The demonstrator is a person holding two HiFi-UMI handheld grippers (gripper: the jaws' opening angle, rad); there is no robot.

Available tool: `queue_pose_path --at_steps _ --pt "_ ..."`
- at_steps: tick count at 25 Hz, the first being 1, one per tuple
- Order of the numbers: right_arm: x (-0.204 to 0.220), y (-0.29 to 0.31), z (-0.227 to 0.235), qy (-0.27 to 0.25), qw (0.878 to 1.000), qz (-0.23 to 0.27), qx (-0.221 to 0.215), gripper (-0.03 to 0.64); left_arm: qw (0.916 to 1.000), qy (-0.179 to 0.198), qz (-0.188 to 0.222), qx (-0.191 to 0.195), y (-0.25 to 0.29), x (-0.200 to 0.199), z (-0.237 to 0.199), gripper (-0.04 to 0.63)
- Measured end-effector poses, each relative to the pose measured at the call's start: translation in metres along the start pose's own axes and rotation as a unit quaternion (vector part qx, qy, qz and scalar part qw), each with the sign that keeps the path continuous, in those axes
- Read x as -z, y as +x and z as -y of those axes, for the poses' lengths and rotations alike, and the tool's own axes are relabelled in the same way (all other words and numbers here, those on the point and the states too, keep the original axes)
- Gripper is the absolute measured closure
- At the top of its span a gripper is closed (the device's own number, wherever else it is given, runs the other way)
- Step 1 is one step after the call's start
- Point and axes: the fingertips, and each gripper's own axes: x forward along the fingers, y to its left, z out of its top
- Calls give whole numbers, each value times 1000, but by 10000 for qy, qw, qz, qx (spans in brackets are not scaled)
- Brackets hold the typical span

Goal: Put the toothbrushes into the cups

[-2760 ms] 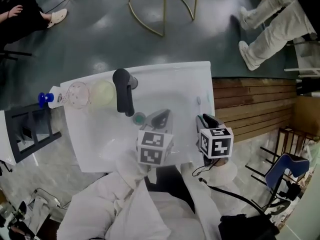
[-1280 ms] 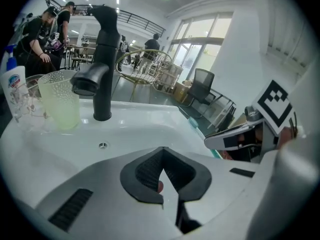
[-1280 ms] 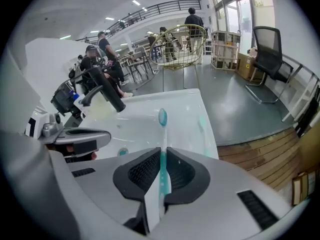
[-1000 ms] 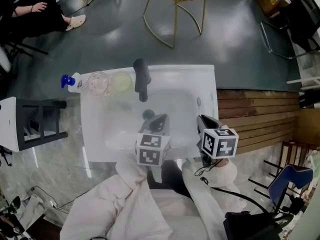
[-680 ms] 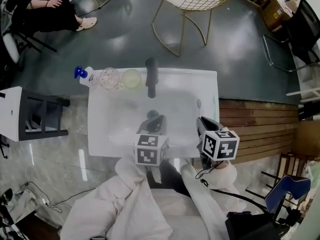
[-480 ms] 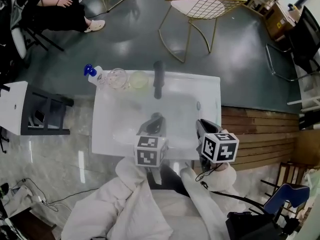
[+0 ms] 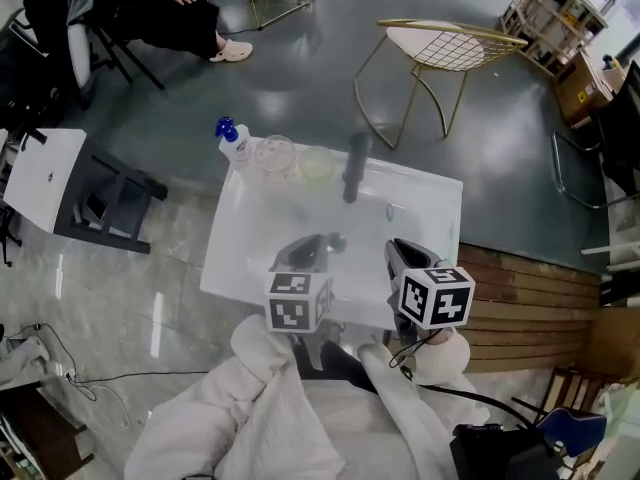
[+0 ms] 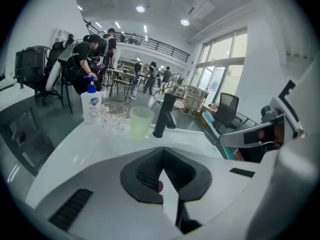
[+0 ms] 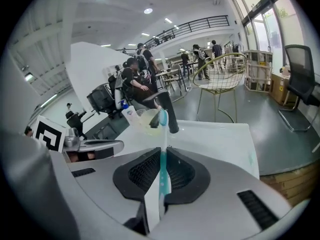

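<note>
At the white sink (image 7: pixel 250 243), blue toothbrush (image 9: pixel 163 131) pinched upright between right tongs (image 9: pixel 162 159), left tongs (image 8: pixel 161 171) pressed together.

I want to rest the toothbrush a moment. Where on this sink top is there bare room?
Crowded: the far left corner, where soap bottle, clear cup and green cup stand together. Bare: the sink top right of the faucet, and the left rim nearer than those cups.

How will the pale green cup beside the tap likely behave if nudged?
The green cup looks like thin translucent plastic, so probably light and easily slid on the glossy sink top. Upright, taller than wide and apparently empty, it might tip under a leaning toothbrush.
</note>
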Motion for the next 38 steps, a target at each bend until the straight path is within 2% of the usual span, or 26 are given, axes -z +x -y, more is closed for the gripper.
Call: queue_pose_path --at_steps 14,22,31,38 --pt "-38 40 -91 -720 9934 57 -887 569 9958 -329 410 -756 -40 -24 -74 597" --pt "-61 67 -130 -981 9875 39 -1232 569 9909 -532 619 -1071 -51 -40 -114 597" --pt "-93 87 -158 -1133 9842 99 -1356 569 9882 -595 814 -1149 -54 -71 -145 597" --pt "-110 101 -159 -1059 9862 181 -1257 569 9891 -530 859 -1069 -47 -87 -158 597"
